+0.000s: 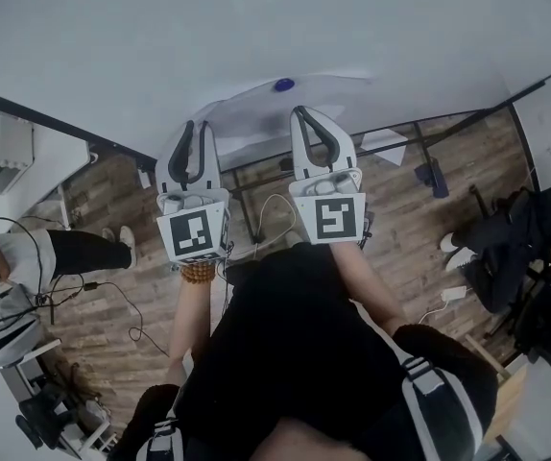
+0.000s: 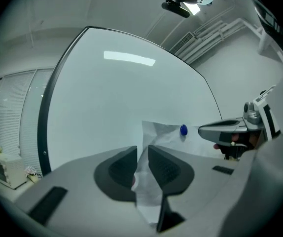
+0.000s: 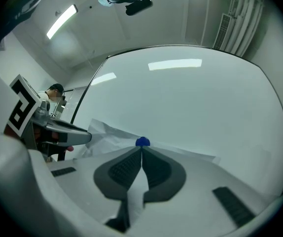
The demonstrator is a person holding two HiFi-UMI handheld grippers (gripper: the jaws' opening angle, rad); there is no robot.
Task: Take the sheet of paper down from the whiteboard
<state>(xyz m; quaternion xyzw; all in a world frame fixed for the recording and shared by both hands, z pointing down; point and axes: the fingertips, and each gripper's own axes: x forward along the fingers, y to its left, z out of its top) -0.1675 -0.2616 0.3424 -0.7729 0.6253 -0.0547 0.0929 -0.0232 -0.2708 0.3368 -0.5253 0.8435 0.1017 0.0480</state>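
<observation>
my left claw (image 2: 142,154) is clamped on the crumpled left edge of the thin white sheet of paper (image 2: 161,135), which runs down between the dark pads. my right claw (image 3: 141,154) is closed tight, tips just beneath the small round blue magnet (image 3: 142,142), with a sliver of the sheet pinched between them. the sheet is still pinned to the glossy white whiteboard (image 3: 191,102), bulging off it.

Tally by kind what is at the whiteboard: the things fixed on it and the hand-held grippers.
1 white sheet of paper
1 blue round magnet
2 white hand-held grippers: left hand-held gripper and right hand-held gripper, each pinching the sheet
Total: 4
</observation>
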